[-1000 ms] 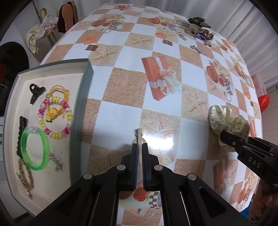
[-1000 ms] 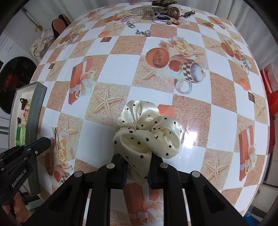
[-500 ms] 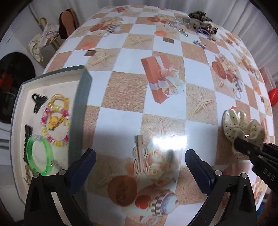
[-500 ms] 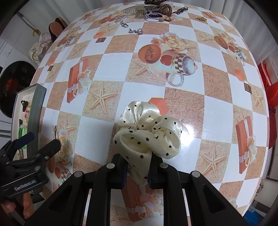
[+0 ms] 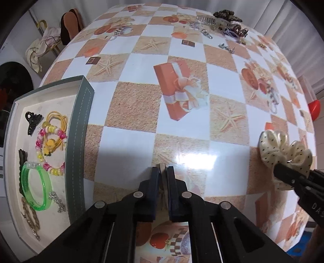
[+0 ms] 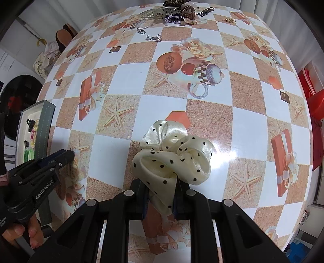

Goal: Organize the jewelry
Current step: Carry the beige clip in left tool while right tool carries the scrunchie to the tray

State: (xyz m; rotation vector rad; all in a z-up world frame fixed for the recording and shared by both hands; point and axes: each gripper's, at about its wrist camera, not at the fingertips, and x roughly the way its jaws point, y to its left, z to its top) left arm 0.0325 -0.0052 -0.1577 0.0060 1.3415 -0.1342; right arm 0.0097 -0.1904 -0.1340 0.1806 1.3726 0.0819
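The left tool [image 5: 162,172] has just been closing, and its jaws now pinch a thin hair clip [image 5: 162,167] whose pale tip shows between the blue pads, low over the desk [image 5: 129,153]. The right tool [image 6: 160,194] is clamped on a scrunchie [image 6: 172,157], a puffy cream satin ring with black dots, glossy and soft, held near the desk's right side.

The step in hand looks like pick-up: both pieces are gripped but not yet stowed. The next move probably calls for carrying the clip left, over the grey stitched wall of the tray [image 5: 80,141], and letting go inside.

The tray is shallow, with a pale lining. In it lie a translucent green bangle [image 5: 35,190], a bracelet of pink and yellow beads [image 5: 50,149] and a black claw clip [image 5: 32,121]. More pieces sit in a heap [image 6: 178,14] at the far edge.
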